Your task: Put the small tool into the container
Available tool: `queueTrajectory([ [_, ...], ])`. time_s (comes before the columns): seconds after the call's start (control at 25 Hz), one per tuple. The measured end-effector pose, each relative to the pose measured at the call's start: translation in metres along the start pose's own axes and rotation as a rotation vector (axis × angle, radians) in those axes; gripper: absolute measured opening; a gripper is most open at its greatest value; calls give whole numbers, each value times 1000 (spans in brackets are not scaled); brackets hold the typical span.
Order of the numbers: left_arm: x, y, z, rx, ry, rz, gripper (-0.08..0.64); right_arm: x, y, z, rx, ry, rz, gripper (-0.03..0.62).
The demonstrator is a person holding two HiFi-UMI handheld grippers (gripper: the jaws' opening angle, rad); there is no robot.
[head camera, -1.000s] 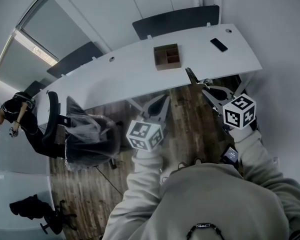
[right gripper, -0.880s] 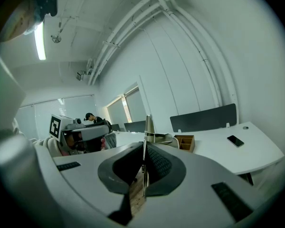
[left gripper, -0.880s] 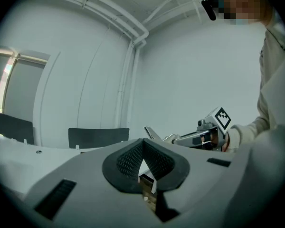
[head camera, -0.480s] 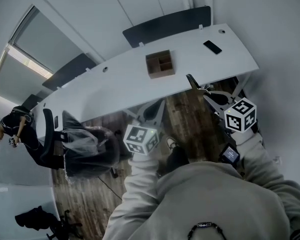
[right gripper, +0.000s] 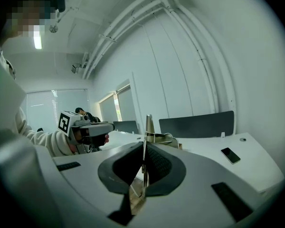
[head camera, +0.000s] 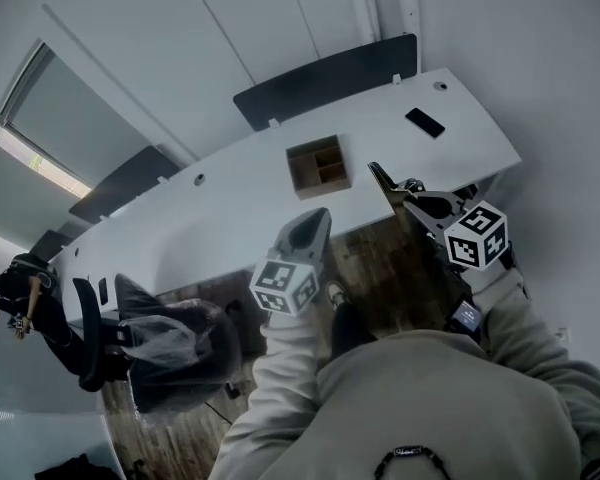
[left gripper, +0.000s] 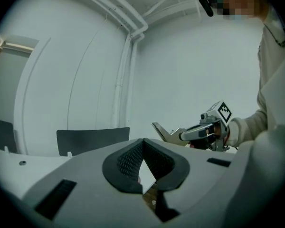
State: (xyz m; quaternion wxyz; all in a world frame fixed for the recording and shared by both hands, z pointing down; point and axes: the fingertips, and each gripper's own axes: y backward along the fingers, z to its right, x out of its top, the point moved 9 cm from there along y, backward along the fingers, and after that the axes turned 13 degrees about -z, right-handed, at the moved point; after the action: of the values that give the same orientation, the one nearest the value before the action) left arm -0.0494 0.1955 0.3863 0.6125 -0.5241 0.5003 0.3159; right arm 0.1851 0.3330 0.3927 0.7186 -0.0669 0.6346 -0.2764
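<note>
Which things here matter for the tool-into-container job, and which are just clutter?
Job: small tool, clamped in the right gripper; wooden container on the white table.
Lying about: phone on the table; office chair; bystander at far left.

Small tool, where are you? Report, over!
Right gripper shut on small tool. Left gripper shut, empty. Container on table, tool not in yet. Nothing blocking.

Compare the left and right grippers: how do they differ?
The right gripper is shut on a thin metal tool; the left gripper is shut on nothing. In the head view, the left gripper is at the table edge in front of the box, the right gripper to the box's right. Both point toward the table and carry a marker cube.
</note>
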Motion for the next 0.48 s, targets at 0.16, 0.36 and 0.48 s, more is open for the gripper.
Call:
queueTrajectory([
  [0.16, 13, -18, -54, -4, 11, 1, 2, 28, -38, 21, 7, 4, -38, 25],
  [0.36, 1, -33, -121, 8, 102, -10, 2, 42, -88, 38, 20, -28, -79, 25],
  [0.48, -6, -42, -158, 5, 124, -38, 0, 56, -122, 49, 16, -52, -100, 25],
])
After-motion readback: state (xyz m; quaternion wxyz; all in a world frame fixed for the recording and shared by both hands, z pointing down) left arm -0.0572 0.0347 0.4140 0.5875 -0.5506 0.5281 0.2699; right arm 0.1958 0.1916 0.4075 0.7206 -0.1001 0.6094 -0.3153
